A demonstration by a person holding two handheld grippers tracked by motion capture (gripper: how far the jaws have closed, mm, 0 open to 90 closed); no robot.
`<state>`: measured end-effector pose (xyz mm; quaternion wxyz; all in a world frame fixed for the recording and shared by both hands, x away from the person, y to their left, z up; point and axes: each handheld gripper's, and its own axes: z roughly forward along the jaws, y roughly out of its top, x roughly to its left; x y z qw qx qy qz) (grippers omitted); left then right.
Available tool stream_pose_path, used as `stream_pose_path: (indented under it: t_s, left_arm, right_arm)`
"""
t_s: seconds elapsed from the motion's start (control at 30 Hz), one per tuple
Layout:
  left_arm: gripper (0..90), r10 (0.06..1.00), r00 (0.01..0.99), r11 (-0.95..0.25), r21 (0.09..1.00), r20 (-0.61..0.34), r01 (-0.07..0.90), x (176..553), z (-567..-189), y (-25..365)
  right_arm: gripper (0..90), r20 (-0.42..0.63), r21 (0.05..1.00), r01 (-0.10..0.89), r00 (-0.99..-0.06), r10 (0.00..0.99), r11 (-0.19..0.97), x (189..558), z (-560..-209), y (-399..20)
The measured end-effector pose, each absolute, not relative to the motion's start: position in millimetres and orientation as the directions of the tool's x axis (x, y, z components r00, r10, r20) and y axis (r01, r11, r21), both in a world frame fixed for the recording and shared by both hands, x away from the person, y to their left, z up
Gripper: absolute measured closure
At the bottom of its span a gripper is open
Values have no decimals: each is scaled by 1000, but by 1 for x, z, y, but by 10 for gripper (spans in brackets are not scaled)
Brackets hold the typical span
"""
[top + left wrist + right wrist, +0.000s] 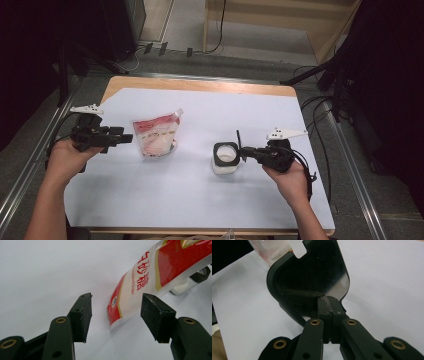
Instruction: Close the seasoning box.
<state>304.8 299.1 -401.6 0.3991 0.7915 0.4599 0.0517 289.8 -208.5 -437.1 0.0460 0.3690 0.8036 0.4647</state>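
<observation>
On the worktop point(200, 200), at 9 o'clock, my left hand-held gripper point(127, 137) is spread beside the sugar bag point(156, 135), not touching it. At 3 o'clock, my right hand-held gripper point(243, 150) is pressed together, pinching the black lid point(312, 277) over the jar point(225, 159).

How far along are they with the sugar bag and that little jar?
Done: the jar stands open, white contents showing. In hand: the right gripper is shut on the jar's black flip lid, holding it up. The left gripper is open beside the sugar bag, not gripping it. Left, probably: lifting the bag and pouring.
</observation>
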Motion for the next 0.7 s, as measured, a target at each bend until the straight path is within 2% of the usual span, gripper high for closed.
stream_pose_path:
  t_s: [0.53,0.7]
  left_arm:
    - [427,768,572,-268,667,-287,695,305,-404,298]
    - [424,770,567,-267,660,-291,702,305,-404,297]
  right_arm:
    - [896,269,779,548,-731,627,304,289,-439,-202]
    - [893,255,772,538,-750,610,339,287,-441,-192]
